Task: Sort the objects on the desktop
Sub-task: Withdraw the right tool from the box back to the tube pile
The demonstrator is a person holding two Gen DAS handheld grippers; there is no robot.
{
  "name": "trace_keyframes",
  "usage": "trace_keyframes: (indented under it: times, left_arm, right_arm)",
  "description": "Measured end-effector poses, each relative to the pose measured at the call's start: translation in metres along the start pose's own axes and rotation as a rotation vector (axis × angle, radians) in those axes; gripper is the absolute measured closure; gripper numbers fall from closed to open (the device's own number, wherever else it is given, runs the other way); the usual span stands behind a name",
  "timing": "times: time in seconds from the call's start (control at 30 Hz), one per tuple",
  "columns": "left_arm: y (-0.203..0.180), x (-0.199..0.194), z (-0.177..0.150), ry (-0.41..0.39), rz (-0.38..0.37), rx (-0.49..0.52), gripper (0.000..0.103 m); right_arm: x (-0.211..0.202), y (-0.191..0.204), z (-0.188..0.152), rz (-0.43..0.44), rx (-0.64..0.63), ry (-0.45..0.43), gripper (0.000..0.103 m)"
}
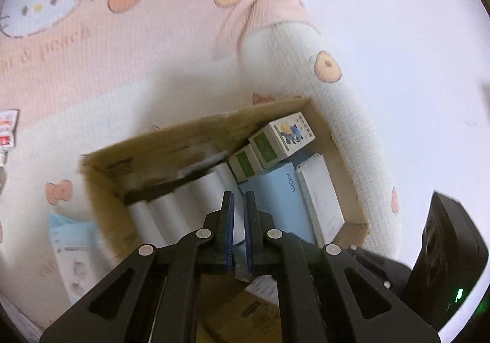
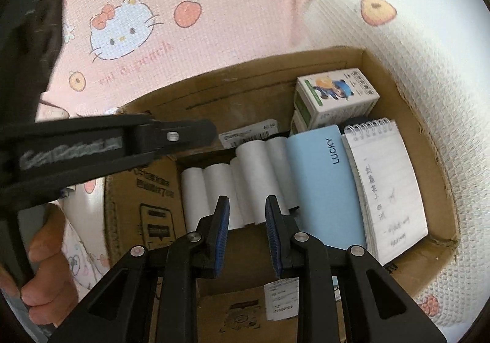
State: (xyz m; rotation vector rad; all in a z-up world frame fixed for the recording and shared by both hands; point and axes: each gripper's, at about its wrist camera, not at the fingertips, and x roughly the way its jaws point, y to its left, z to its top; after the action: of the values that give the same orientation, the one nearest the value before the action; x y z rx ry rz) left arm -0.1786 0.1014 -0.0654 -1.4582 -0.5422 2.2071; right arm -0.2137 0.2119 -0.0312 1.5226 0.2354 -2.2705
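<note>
A pink and cream woven cloth [image 2: 214, 46] printed with cartoon cats and peaches covers the surface, its knit ribbed and soft. On it sits an open cardboard box [image 2: 398, 92], the collecting place for the sorted things. Inside, white paper rolls [image 2: 214, 187] lie side by side, next to a smooth pale-blue "LUCKY" notebook [image 2: 321, 184] and a spiral-bound notepad [image 2: 392, 187], all packed flat to save room; two small printed cartons [image 2: 337, 95] are stacked in the far corner. The left tongs [image 1: 239, 205] hang over the rolls, drawn together and empty. The right tongs [image 2: 247, 214] also hold nothing, at their narrowest. A plastic-wrapped pack [image 1: 73, 251] waits outside the box.
</note>
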Motion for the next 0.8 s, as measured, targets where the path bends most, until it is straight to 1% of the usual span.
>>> trace_keyframes:
  times: [0.13,0.17,0.2,0.23,0.27,0.3,0.37,0.4,0.43,0.53,0.6,0.63,0.73,0.77,0.8]
  left_arm:
    - [0.015,-0.012,-0.028,-0.053,-0.009,0.086,0.096]
    - [0.021,-0.022,-0.035,-0.070,-0.008,0.106,0.096]
    - [0.026,-0.028,-0.043,-0.090,-0.005,0.127,0.096]
    - [0.031,-0.037,-0.049,-0.107,-0.002,0.146,0.096]
    - [0.035,-0.043,-0.055,-0.126,0.004,0.169,0.096]
    - [0.039,-0.049,-0.063,-0.150,0.016,0.194,0.096]
    - [0.046,-0.062,-0.078,-0.194,0.040,0.237,0.096]
    - [0.051,-0.069,-0.086,-0.212,0.055,0.257,0.096]
    - [0.055,-0.073,-0.094,-0.231,0.071,0.269,0.096]
    - [0.073,-0.083,-0.117,-0.278,0.115,0.275,0.096]
    - [0.086,-0.086,-0.131,-0.306,0.162,0.277,0.096]
    - [0.092,-0.087,-0.136,-0.321,0.181,0.284,0.096]
    - [0.114,-0.091,-0.153,-0.357,0.238,0.320,0.096]
    - [0.122,-0.092,-0.157,-0.362,0.247,0.322,0.096]
    - [0.131,-0.092,-0.161,-0.359,0.241,0.311,0.096]
  right_arm:
    - [-0.008,0.015,0.002,-0.009,-0.032,-0.009,0.083]
    - [-0.010,0.017,0.002,-0.012,-0.038,-0.014,0.083]
    - [-0.012,0.028,-0.008,-0.016,-0.045,-0.021,0.083]
    - [-0.014,0.032,-0.008,-0.021,-0.051,-0.029,0.083]
    - [-0.018,0.021,-0.013,-0.027,-0.055,-0.037,0.083]
    - [-0.019,0.024,-0.027,-0.034,-0.057,-0.045,0.083]
    - [-0.025,0.038,-0.029,-0.043,-0.068,-0.062,0.083]
    - [-0.025,0.045,-0.039,-0.042,-0.074,-0.069,0.083]
    - [-0.020,0.048,-0.036,-0.039,-0.083,-0.077,0.082]
    - [-0.023,0.066,-0.048,-0.008,-0.116,-0.095,0.082]
    - [-0.015,0.082,-0.047,0.016,-0.142,-0.106,0.082]
    - [-0.010,0.087,-0.043,0.017,-0.150,-0.106,0.082]
    - [-0.013,0.103,-0.049,0.004,-0.162,-0.105,0.082]
    - [-0.013,0.107,-0.050,0.003,-0.164,-0.104,0.082]
    - [-0.012,0.113,-0.051,0.001,-0.167,-0.104,0.082]
